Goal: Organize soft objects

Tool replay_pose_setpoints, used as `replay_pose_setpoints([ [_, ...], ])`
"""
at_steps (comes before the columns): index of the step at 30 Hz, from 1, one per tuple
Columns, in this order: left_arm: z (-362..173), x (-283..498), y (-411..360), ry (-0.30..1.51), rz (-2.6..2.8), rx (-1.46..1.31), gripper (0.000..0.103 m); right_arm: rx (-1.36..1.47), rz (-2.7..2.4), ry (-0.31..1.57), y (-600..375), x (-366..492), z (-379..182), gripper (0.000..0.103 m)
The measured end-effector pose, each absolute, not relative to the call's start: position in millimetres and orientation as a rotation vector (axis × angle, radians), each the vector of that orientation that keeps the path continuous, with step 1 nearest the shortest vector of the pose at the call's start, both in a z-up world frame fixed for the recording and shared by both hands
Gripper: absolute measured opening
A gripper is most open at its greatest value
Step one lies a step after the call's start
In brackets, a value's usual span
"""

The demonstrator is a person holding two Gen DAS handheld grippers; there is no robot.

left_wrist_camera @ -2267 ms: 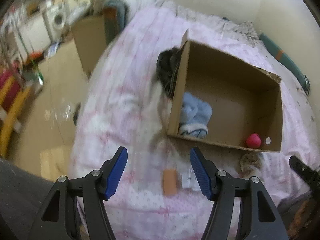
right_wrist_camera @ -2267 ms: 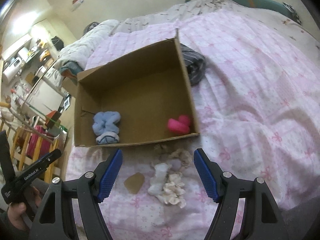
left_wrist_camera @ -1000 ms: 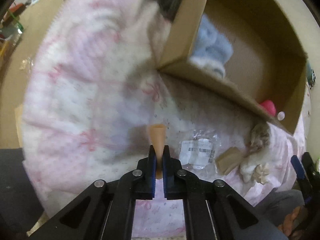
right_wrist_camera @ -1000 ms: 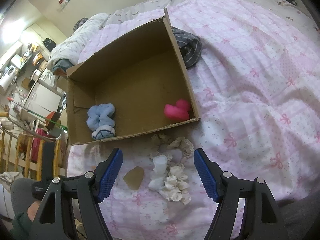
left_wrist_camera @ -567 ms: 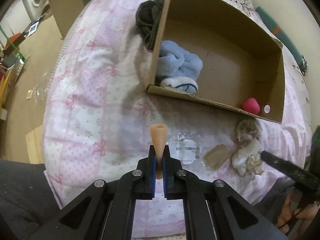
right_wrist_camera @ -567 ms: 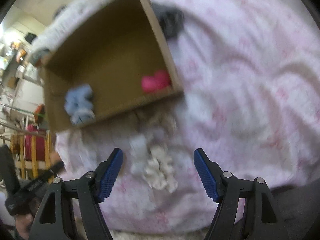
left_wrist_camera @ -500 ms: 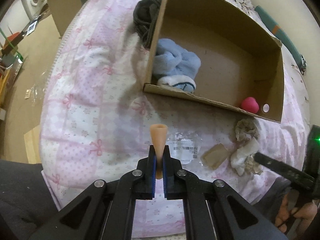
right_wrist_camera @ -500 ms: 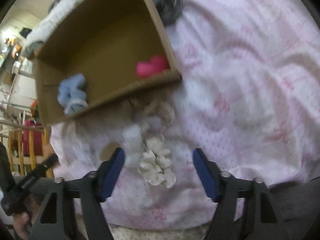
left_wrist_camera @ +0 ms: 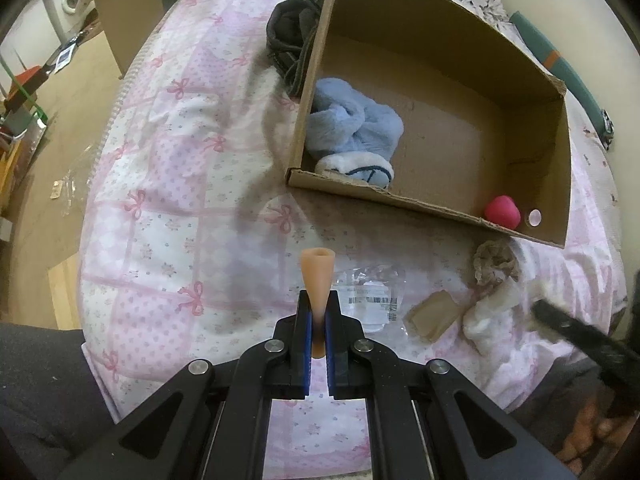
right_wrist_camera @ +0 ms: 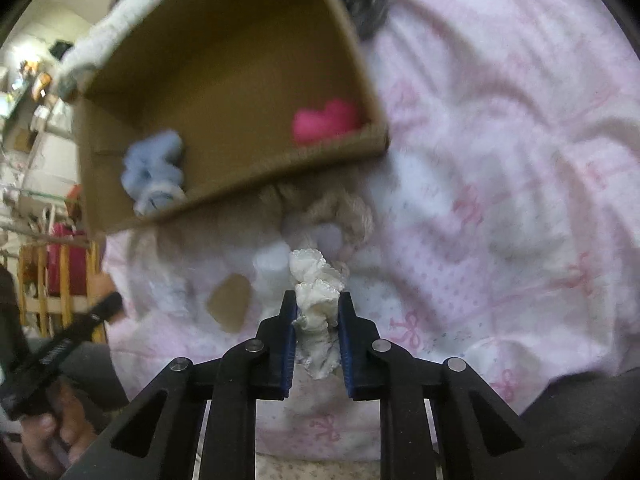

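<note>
My left gripper is shut on a soft orange sponge piece and holds it above the pink bedspread, short of the cardboard box. The box holds a light blue fluffy cloth and a pink ball. My right gripper is shut on a white frilly cloth, just in front of the box. A beige scrunchie, a white soft piece and a tan sponge lie beside it.
A clear plastic wrapper lies on the bedspread by the tan sponge. A dark garment lies behind the box's left wall. The bed edge drops to the floor on the left, where a second cardboard box stands.
My left gripper closed on the orange sponge piece and lifted it. My right gripper dropped toward the pile and closed on the white frilly cloth.
</note>
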State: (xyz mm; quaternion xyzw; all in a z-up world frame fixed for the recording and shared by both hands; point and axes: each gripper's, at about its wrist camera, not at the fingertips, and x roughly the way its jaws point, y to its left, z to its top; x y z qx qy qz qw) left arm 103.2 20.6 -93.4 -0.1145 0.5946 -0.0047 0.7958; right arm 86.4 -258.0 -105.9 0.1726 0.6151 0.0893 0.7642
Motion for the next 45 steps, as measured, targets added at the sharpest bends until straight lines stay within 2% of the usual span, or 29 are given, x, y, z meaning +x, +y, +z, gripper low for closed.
replay_pose_setpoints([
  [10, -87, 99, 19, 1.246, 0.015, -0.201, 0.005, 0.381, 0.387, 1.107, -247, 76, -52, 0.020],
  [23, -91, 98, 19, 1.253, 0.035, -0.180, 0.005, 0.332, 0.407, 1.148, -231, 81, -59, 0.020],
  [33, -65, 98, 28, 1.210, 0.009, -0.237, 0.005, 0.366, 0.457, 1.080, -222, 77, -38, 0.020],
  [37, -58, 99, 23, 1.181, -0.006, -0.183, 0.005, 0.338, 0.482, 1.041, -215, 73, -29, 0.020],
  [45, -65, 97, 1, 1.139, -0.045, -0.068, 0.005, 0.323, 0.472, 1.117, -211, 83, -49, 0.020],
])
